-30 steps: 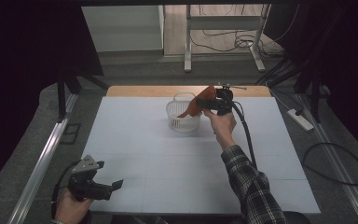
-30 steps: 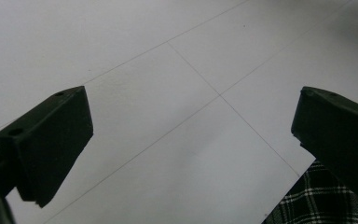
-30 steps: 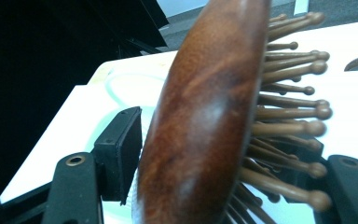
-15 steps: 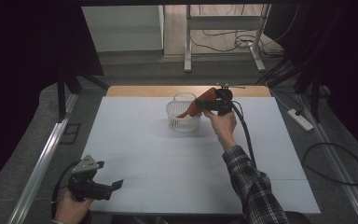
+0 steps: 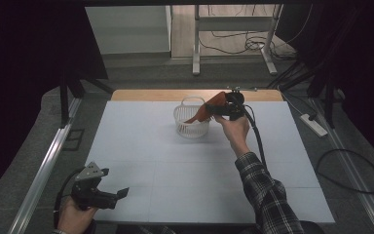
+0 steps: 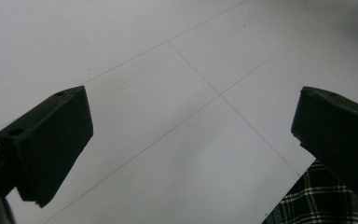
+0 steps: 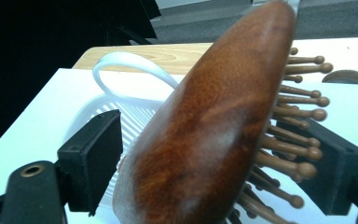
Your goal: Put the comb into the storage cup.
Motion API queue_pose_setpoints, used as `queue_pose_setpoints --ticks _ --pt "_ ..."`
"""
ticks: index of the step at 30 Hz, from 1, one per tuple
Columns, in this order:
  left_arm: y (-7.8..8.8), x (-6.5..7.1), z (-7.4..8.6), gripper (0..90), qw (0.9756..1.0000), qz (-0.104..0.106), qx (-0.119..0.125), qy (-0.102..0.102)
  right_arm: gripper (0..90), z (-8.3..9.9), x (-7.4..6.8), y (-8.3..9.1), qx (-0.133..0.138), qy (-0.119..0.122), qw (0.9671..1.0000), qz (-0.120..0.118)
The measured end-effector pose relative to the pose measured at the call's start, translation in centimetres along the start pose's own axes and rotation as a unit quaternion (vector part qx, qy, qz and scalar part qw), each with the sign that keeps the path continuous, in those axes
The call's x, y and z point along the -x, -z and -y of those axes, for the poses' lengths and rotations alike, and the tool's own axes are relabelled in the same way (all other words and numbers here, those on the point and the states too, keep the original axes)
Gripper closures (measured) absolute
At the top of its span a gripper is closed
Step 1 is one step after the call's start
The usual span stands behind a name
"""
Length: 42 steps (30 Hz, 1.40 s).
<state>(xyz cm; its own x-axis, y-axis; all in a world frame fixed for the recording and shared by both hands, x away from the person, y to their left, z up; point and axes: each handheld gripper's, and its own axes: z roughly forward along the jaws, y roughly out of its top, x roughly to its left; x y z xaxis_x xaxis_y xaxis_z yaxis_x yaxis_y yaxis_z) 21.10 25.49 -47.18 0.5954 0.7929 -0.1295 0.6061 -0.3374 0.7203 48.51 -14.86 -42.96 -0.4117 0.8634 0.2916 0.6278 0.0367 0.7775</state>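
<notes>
Over the white basket (image 5: 192,123) our right gripper (image 7: 214,154) has just been opening — jaws now slack around the wooden hairbrush (image 7: 214,126), apparently releasing it; left gripper (image 6: 191,140) spread, empty.

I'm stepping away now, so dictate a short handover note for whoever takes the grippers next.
Right gripper: jaws have just been opening, the wooden hairbrush between them, left pad clear of it, bristles by the right pad.
Left gripper: open, empty, low over the near left of the table.
Brush leans head-up into the white basket at the far middle.
Done: brush brought to the basket.
Left: probably finish the release and withdraw.
</notes>
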Motion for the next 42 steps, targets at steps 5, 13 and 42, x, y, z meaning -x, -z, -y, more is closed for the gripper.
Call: queue_pose_setpoints --ticks 5,13,42 --pt "0.0 0.0 0.0 0.0 1.0000 0.000 0.000 0.000 12.3 0.0 -0.2 0.2 -0.003 0.020 0.9998 0.004" --pt "0.0 0.0 0.0 0.0 1.0000 -0.001 0.000 -0.001 6.2 -0.1 -0.4 0.6 -0.009 0.049 0.9988 -0.002" --pt "0.1 0.1 0.0 0.0 0.9997 -0.021 -0.009 0.004 0.0 0.5 0.0 2.7 -0.031 0.123 0.9916 -0.026"
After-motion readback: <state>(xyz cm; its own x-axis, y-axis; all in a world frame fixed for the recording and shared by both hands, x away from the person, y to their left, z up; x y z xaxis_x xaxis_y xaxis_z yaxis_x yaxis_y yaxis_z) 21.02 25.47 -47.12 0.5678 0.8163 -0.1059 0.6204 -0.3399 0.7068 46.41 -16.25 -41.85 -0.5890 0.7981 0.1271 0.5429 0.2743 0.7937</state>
